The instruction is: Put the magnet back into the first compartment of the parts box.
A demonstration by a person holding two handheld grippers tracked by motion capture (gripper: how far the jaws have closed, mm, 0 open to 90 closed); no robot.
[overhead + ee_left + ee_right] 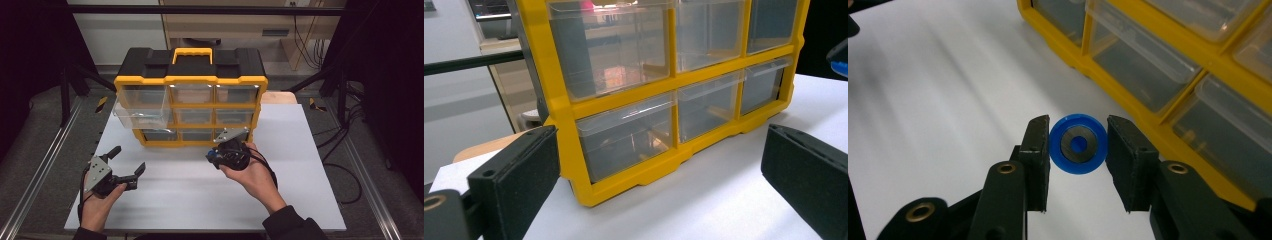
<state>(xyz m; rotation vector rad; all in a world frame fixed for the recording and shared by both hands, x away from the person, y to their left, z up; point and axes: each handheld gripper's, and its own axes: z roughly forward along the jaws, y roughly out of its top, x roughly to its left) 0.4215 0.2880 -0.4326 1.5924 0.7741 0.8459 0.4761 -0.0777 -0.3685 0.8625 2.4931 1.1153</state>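
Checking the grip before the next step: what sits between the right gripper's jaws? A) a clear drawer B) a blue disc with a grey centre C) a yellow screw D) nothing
B: in the right gripper view the right gripper has its two black jaws closed on the blue disc.

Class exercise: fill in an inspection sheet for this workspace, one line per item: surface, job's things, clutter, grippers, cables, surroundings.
Surface: white board, bare in front.
Job's things: blue disc with dark centre ring; yellow drawer cabinet, one left drawer pulled out.
Clutter: nothing seen.
Grippers: right gripper shut on the disc; left gripper open, holding nothing.
Cables: bundle on the floor at right.
Surroundings: dark frame, metal rails, wooden furniture behind.
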